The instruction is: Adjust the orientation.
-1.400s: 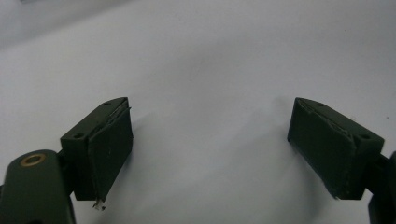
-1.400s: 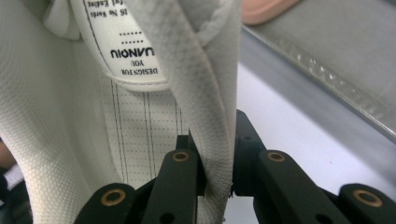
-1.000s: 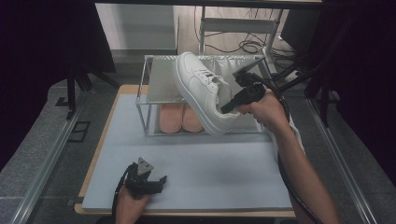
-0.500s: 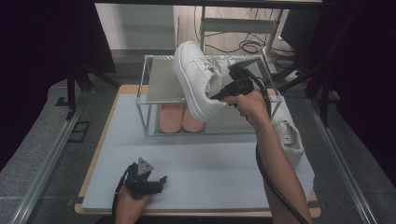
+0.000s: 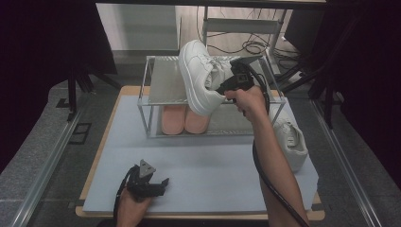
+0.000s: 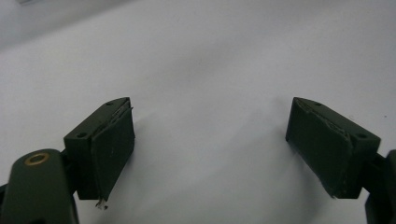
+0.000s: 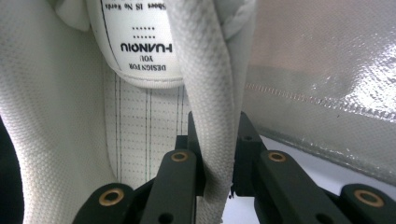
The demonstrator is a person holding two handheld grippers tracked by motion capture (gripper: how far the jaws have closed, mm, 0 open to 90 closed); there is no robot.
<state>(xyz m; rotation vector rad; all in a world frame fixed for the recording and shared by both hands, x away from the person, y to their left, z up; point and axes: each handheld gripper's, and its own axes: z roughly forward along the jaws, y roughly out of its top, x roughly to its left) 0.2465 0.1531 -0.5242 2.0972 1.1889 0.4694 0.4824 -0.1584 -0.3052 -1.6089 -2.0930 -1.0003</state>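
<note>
A white sneaker [image 5: 201,75] hangs tilted over the top shelf of the wire rack [image 5: 163,85], sole turned to the left. My right gripper [image 5: 226,90] is shut on the collar of this sneaker [image 7: 210,116], one jaw inside the shoe and one outside. A second white sneaker [image 5: 291,139] lies on the blue-grey mat right of the rack, partly hidden by the forearm. My left gripper [image 5: 158,182] rests low on the mat [image 6: 210,70] near the front edge, its fingers [image 6: 112,140] wide open with nothing between them.
A pair of pink shoes [image 5: 184,118] stands on the rack's lower level. The blue-grey mat [image 5: 213,175] covers a wooden tabletop. Cables and a metal frame [image 5: 246,23] lie on the floor behind the table. Dark curtains stand at both sides.
My right hand has carried the white sneaker leftward over the rack's top shelf and turned it more upright. The second sneaker on the mat has come into sight. The left gripper has stayed put.
</note>
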